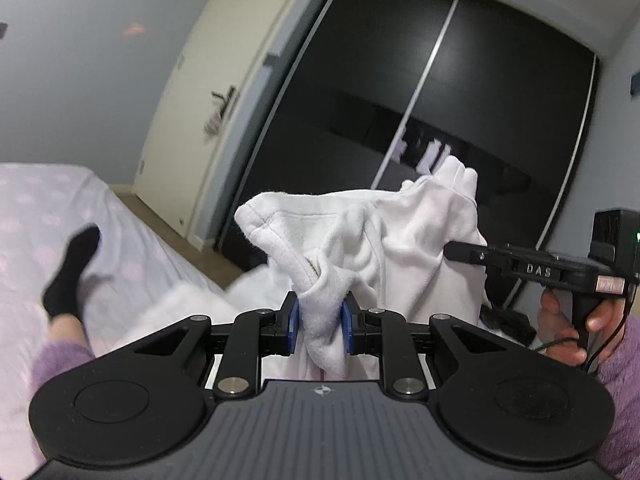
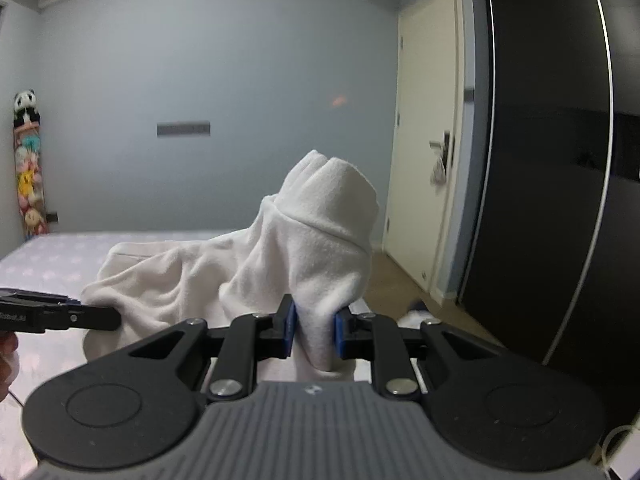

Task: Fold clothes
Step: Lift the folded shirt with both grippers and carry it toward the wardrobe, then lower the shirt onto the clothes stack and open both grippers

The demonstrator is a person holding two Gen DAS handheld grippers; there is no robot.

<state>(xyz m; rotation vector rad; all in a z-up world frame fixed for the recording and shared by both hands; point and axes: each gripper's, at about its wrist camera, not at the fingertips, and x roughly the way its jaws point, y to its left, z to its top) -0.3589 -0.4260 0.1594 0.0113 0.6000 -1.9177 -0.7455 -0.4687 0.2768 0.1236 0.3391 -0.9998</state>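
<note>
White fleece top (image 1: 404, 240) is up off the bed (image 1: 36, 216), bunched in both claws, left gripper (image 1: 320, 326) and right gripper (image 2: 314, 328) each pinching a wad, so they'd best spread apart evenly to pull it flat before laying it down.
</note>
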